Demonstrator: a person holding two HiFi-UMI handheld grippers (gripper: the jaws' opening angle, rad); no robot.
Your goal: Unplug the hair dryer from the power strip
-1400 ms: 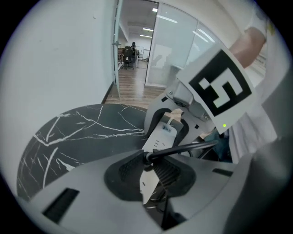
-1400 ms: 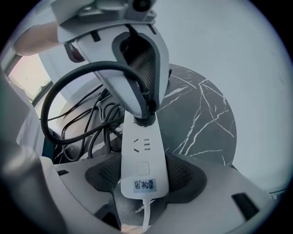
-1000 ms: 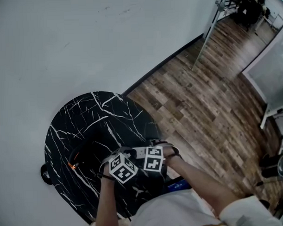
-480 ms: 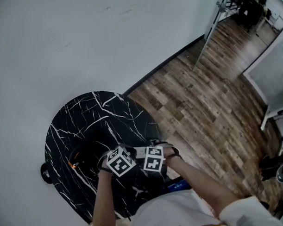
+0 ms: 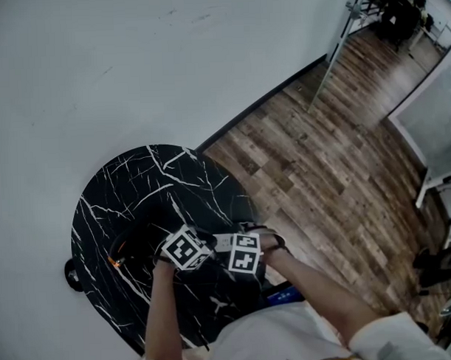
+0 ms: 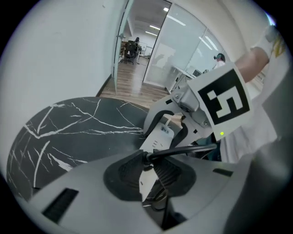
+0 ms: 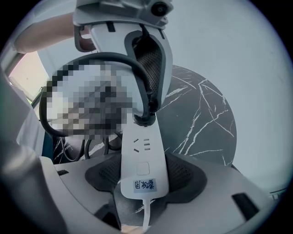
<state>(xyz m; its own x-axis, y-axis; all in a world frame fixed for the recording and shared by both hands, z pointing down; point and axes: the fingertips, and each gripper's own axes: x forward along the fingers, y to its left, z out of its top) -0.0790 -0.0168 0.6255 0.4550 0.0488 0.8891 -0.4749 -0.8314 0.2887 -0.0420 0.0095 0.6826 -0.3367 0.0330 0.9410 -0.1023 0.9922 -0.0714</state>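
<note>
A white power strip (image 7: 143,160) hangs just above the black marble table (image 5: 137,186), and my right gripper (image 7: 142,179) is shut on its labelled end. A black plug (image 7: 143,119) sits in the strip's far socket, with its black cord (image 7: 91,61) looping off to the left. My left gripper (image 6: 149,168) comes from the opposite side and is shut on that plug (image 6: 146,157), the cord (image 6: 183,151) leading out to the right. The strip (image 6: 158,137) runs from the plug to the right gripper. In the head view both grippers (image 5: 185,247) (image 5: 244,252) sit side by side at the table's near edge.
A dark shape with a small orange light (image 5: 114,262) lies at the table's left side; I cannot tell what it is. The table stands against a white wall (image 5: 96,69). Wooden floor (image 5: 321,157) runs off to the right, towards a glass partition.
The left gripper has tilted and rolled, so its marker cube now sits a little higher and further left in the head view. The right gripper has not moved.
</note>
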